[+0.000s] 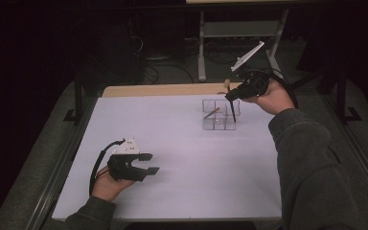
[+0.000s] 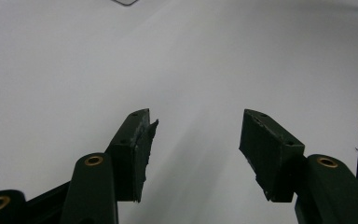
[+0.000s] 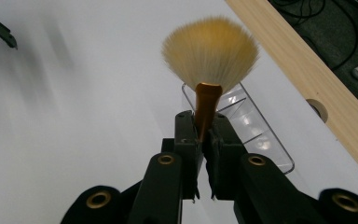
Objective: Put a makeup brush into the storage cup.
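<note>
Right claw [image 3: 204, 140] clamped on a fan brush [image 3: 208, 65], above the clear divided box [image 1: 219, 115]. Left claw [image 1: 148, 163] open and empty, low over the white tabletop [image 1: 182, 163].

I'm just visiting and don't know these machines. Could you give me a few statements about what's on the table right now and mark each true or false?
1. The right tool grips a brush with a fan of pale bristles. True.
2. The left tool holds a second brush. False: its jaws stand apart with nothing between them.
3. A clear divided box stands on the white table. True.
4. A thin stick leans in one compartment of the box. True.
5. The left tool hovers over the box. False: it rests far from it, near the table's front edge.
</note>
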The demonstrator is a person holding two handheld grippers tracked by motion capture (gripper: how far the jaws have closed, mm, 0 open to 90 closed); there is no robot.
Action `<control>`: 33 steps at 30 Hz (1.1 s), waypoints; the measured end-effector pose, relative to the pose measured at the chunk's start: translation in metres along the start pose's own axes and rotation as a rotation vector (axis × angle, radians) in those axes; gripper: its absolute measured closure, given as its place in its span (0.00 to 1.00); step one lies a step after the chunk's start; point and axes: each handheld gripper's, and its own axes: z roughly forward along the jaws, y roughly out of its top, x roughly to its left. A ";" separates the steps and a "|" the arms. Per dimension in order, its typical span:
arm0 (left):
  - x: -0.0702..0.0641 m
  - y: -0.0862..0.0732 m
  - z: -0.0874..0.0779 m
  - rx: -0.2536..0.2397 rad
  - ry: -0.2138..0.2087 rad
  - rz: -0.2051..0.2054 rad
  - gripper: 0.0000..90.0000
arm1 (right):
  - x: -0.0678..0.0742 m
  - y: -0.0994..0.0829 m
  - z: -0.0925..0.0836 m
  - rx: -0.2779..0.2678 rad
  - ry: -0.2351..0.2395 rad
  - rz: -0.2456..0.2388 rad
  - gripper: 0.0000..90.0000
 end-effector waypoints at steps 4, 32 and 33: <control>0.001 0.000 0.001 -0.002 0.001 -0.002 0.46 | -0.004 0.002 0.002 0.009 -0.008 0.008 0.92; 0.001 -0.001 0.000 -0.010 -0.003 -0.014 0.46 | -0.031 0.015 0.018 0.026 -0.086 0.059 0.92; 0.002 -0.001 0.000 -0.011 -0.003 -0.011 0.45 | -0.031 0.015 0.019 0.029 -0.090 0.062 0.92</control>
